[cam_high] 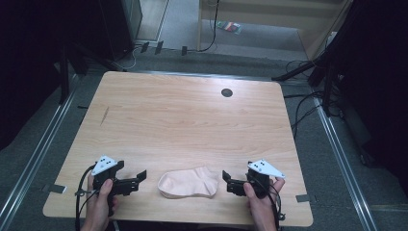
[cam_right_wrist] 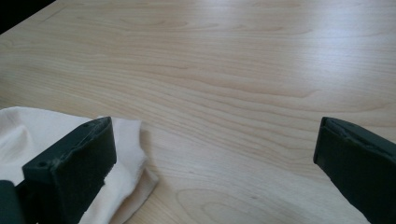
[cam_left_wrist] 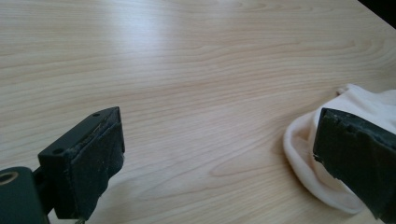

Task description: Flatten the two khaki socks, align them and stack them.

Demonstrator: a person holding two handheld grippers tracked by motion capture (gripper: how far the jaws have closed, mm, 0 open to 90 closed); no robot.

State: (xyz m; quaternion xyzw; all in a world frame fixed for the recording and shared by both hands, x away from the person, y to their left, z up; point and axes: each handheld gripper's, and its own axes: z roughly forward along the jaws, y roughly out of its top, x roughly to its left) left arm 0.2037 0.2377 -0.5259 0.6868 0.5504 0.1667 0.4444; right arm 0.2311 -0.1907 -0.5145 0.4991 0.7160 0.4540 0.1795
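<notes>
A pale sock [cam_high: 188, 184] lies flat on the table [cam_high: 183, 120] near its front edge, between the left gripper [cam_high: 140, 177] and right gripper [cam_high: 225, 179]. Both stand wide open, gripping nothing, apparently just clear of the sock.

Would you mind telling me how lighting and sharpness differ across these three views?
High view: dim, soft, dark surroundings around the table. Left gripper view: bright, pale glare across the wood, sock sharp. Right gripper view: similar glare at top right, near jaws slightly soft.
</notes>
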